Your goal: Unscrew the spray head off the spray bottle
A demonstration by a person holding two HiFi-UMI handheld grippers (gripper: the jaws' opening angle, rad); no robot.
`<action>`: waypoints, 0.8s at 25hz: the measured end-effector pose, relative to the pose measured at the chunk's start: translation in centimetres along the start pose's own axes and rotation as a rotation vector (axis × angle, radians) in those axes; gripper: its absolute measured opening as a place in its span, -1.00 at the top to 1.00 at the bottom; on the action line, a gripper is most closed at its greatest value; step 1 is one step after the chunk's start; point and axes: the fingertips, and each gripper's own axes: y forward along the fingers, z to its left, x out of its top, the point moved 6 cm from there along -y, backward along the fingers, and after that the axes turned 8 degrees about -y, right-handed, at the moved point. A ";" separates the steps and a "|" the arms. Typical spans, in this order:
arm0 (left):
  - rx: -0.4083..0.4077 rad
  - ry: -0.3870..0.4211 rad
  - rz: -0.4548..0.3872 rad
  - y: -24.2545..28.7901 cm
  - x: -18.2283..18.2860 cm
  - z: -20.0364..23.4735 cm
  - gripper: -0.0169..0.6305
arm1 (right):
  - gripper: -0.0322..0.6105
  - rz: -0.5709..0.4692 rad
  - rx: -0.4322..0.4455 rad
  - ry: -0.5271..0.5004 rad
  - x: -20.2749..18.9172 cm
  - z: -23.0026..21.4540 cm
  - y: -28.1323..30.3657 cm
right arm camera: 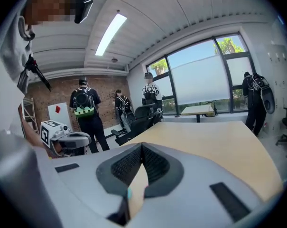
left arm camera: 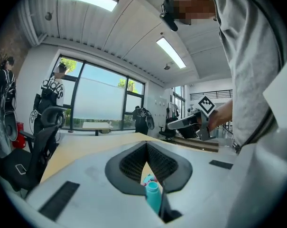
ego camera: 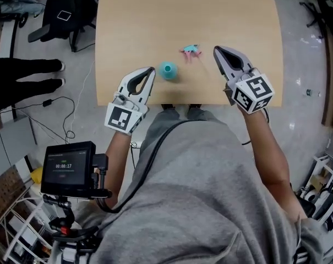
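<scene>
The teal bottle (ego camera: pixel 168 70) stands upright on the wooden table (ego camera: pixel 133 21), near its front edge, with no spray head on it. The pink and teal spray head (ego camera: pixel 190 50) lies on the table just behind and to the right of the bottle. My left gripper (ego camera: pixel 151 69) hovers left of the bottle, shut and empty. My right gripper (ego camera: pixel 216 49) hovers right of the spray head, also shut and empty. In the left gripper view the bottle (left arm camera: pixel 153 196) and the spray head (left arm camera: pixel 148 178) show below the closed jaws, with the right gripper (left arm camera: pixel 188 122) beyond them.
A black office chair (ego camera: pixel 64 12) stands off the table's left side, and a person's dark shoes (ego camera: pixel 28 76) are on the floor there. A timer screen (ego camera: pixel 67 166) sits at lower left. Several people stand by the windows (right arm camera: pixel 91 110). Another table (right arm camera: pixel 198 110) is far off.
</scene>
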 end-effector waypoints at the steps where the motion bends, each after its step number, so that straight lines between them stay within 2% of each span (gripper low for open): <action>1: 0.000 0.008 -0.008 -0.3 0.8 -0.2 0.94 | 0.88 -0.013 0.003 -0.010 0.6 0.5 -0.4; 7: -0.029 0.036 -0.063 -1.3 4.6 -1.3 0.94 | 0.88 -0.084 -0.001 -0.047 3.1 2.6 -2.3; 14: -0.064 0.054 -0.065 -2.9 5.4 -2.7 0.94 | 0.88 -0.129 -0.038 -0.058 4.3 4.7 -4.4; 20: -0.078 0.066 -0.066 -3.9 4.5 -3.2 0.94 | 0.88 -0.136 -0.085 -0.039 3.1 5.8 -6.0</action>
